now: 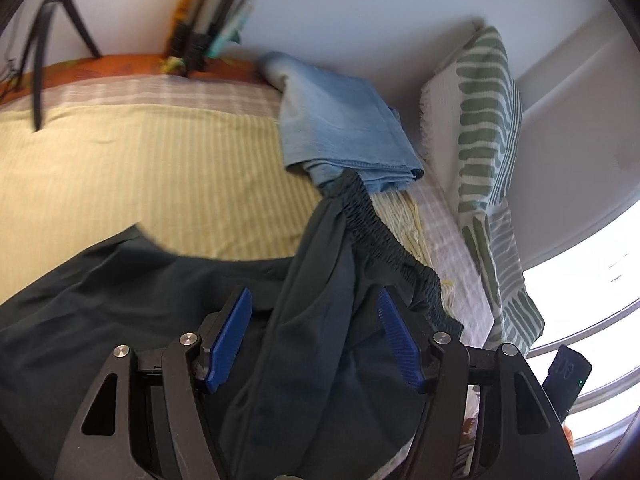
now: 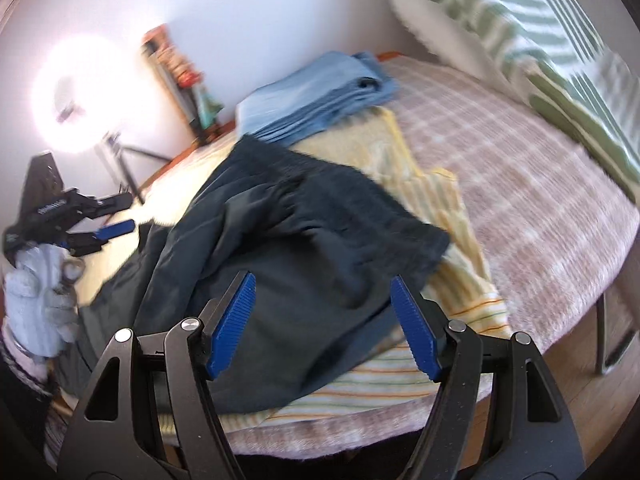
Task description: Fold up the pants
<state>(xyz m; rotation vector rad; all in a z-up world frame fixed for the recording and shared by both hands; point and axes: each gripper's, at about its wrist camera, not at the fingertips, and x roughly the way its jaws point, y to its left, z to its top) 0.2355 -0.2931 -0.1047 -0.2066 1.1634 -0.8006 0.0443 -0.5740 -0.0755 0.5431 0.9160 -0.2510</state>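
Both pairs of jaws are spread apart, and neither pinches anything.

From the left wrist, the left gripper (image 1: 314, 340) sits at the bottom middle of the frame. A fold of the dark pants (image 1: 132, 292) runs up between its blue pads (image 1: 228, 340), but the pads do not press on it. The stretchy waistband (image 1: 380, 236) goes up to the right of the middle. The rest of the pants spreads out to the lower left.

From the right wrist, the right gripper (image 2: 322, 324) is also at the bottom middle. Its pads (image 2: 414, 332) stand wide over the pants (image 2: 288, 248), and I cannot tell if they touch the cloth. The pants lie in a loose heap in the middle of the frame, on a yellow striped blanket (image 2: 460, 280) on the bed (image 2: 540, 208).

Past the pants lies a folded pile of light blue jeans (image 1: 340, 128), in the upper middle of both views. A green and white striped pillow (image 1: 488, 120) leans on the wall at the right.

At the left edge of the right wrist view, a gloved hand (image 2: 40, 304) holds the left gripper (image 2: 108, 232). A bright ring light (image 2: 88, 92) glows above it. A dark tripod (image 1: 44, 52) stands at the upper left of the left wrist view.
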